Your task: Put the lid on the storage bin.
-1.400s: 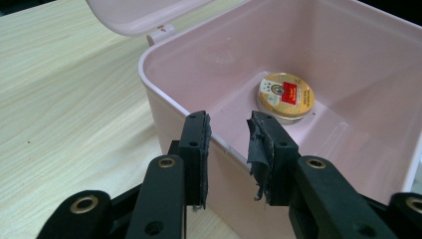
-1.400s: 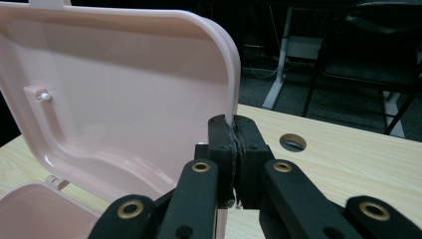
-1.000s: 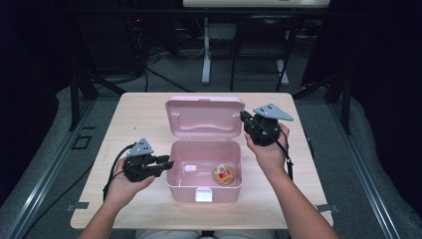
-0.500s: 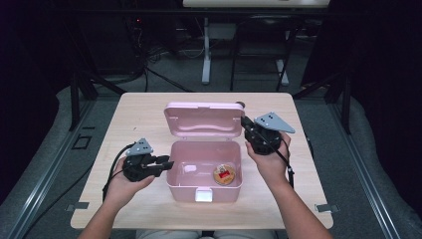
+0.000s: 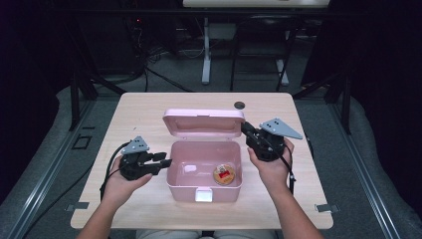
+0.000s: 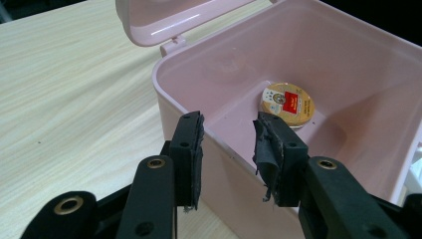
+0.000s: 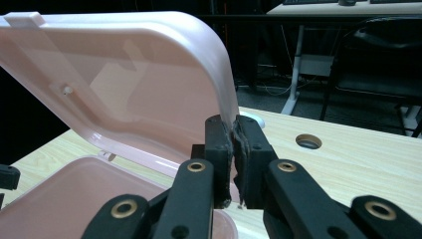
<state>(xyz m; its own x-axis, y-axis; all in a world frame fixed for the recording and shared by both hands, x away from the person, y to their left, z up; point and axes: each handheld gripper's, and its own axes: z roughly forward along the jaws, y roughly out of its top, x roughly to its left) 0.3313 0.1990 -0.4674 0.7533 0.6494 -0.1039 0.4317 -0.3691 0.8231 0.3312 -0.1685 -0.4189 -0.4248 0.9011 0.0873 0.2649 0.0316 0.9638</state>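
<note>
An open pink plastic box (image 5: 185,190) sits mid-table, and a round gold-and-red disc (image 5: 224,175) lies on its floor. My right gripper (image 5: 245,127) is shut on the right edge of the hinged lid (image 5: 204,124), holding it tilted up; the pinch is plain in the right gripper view (image 7: 234,134) on the lid (image 7: 124,84). My left gripper (image 5: 166,162) is at the box's left wall. Its jaws (image 6: 228,142) straddle the rim (image 6: 214,144), one pad outside and one inside. They have just been opening, and there is a gap at the pads. The disc (image 6: 287,102) lies beyond them.
A round cable hole (image 5: 240,105) is in the tabletop behind the lid, right of it in the right gripper view (image 7: 308,141). Bare wood table (image 5: 124,114) surrounds the box. Desk legs, cables and a chair stand on the dark floor beyond.
The lid has swung up from lying back, and the right gripper has come toward the person with it. The left gripper's jaws have spread wider at the box's wall.
</note>
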